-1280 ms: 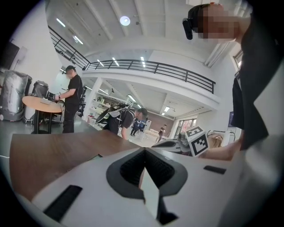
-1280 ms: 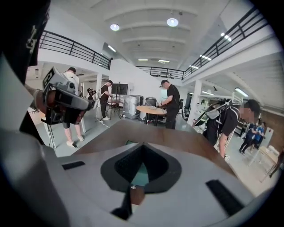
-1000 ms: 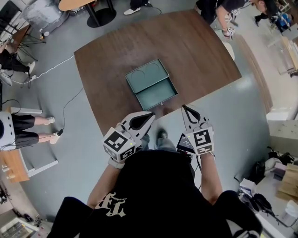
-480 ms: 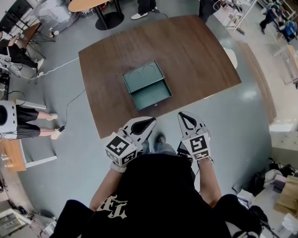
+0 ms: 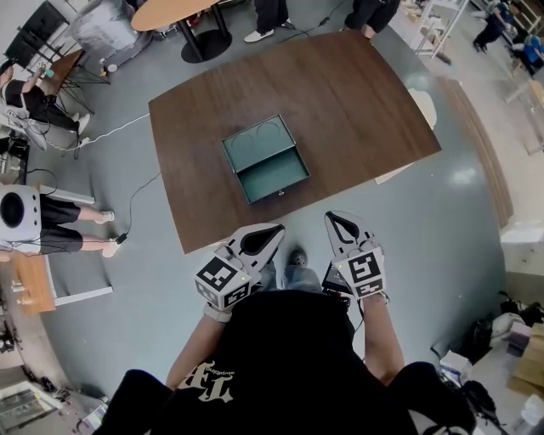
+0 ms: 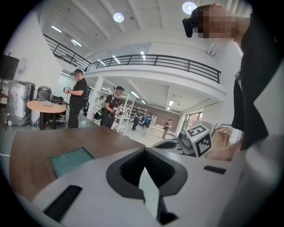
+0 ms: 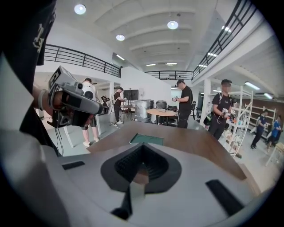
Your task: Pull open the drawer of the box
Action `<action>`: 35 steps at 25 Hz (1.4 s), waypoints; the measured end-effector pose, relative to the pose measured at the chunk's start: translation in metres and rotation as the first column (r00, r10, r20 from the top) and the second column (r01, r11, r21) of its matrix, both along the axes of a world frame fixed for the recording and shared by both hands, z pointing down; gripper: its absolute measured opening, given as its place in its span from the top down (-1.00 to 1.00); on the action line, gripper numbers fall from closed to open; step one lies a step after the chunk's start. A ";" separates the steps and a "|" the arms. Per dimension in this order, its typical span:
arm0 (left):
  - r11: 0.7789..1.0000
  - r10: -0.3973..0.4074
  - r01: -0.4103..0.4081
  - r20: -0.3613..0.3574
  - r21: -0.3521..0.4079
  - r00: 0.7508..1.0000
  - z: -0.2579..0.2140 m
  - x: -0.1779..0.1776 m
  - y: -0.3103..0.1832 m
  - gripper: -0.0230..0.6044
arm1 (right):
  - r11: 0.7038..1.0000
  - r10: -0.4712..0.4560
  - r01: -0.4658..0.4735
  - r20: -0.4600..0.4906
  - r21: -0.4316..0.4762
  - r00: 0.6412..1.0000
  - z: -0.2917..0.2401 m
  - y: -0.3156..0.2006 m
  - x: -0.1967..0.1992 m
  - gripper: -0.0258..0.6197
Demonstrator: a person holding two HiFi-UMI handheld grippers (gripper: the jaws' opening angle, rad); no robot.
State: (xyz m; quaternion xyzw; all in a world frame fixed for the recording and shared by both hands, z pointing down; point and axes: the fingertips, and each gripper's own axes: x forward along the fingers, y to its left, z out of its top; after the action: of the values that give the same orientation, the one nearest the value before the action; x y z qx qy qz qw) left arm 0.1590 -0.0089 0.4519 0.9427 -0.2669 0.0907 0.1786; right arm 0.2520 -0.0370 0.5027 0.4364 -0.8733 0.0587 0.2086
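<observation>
The green metal box (image 5: 257, 143) lies on the brown table (image 5: 357, 93), its lid stamped with two circles. Its drawer (image 5: 274, 176) stands pulled out toward me, empty inside, with a small knob on its front. Both grippers hang in front of my body, short of the table's near edge and touching nothing. The left gripper (image 5: 278, 228) is shut, as is the right gripper (image 5: 330, 217). In the left gripper view the box (image 6: 71, 158) shows beyond the closed jaws, with the right gripper (image 6: 197, 139) beside it. The right gripper view shows the box (image 7: 146, 139) ahead and the left gripper (image 7: 71, 104) at the left.
Grey floor surrounds the table. A round wooden table (image 5: 174, 10) stands at the back left, and people stand around the room's edges. A cable (image 5: 140, 191) trails across the floor left of the table.
Both grippers have drawn back a little from the table's near edge toward my body. The box and its open drawer have stayed where they were.
</observation>
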 end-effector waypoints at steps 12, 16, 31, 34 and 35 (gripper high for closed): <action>1.000 -0.002 0.001 0.010 0.011 1.000 -0.004 -0.013 0.000 0.91 | 1.000 -0.018 0.018 0.100 -0.002 0.995 -0.020 0.003 -0.025 0.96; 1.000 -0.026 0.026 0.000 0.007 1.000 -0.002 -0.039 -0.005 0.91 | 1.000 -0.028 0.028 0.096 0.001 0.995 -0.025 -0.006 -0.046 0.96; 0.999 -0.020 0.021 -0.039 0.036 0.999 -0.018 -0.150 -0.021 0.91 | 1.000 0.004 -0.006 0.124 0.013 0.992 -0.055 -0.009 -0.173 0.96; 0.999 -0.013 0.015 -0.040 0.034 0.999 -0.015 -0.157 -0.023 0.91 | 1.000 -0.003 0.002 0.114 0.004 0.993 -0.050 -0.005 -0.184 0.96; 0.999 -0.012 0.013 -0.041 0.034 0.999 -0.015 -0.158 -0.024 0.91 | 1.000 -0.005 0.004 0.112 0.003 0.994 -0.050 -0.004 -0.186 0.96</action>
State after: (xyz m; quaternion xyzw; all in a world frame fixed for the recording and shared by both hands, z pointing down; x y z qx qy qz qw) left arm 0.0009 -0.0326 0.4373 0.9456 -0.2706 0.0655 0.1685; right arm 0.0663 -0.0414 0.4531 0.4307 -0.8846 0.0816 0.1589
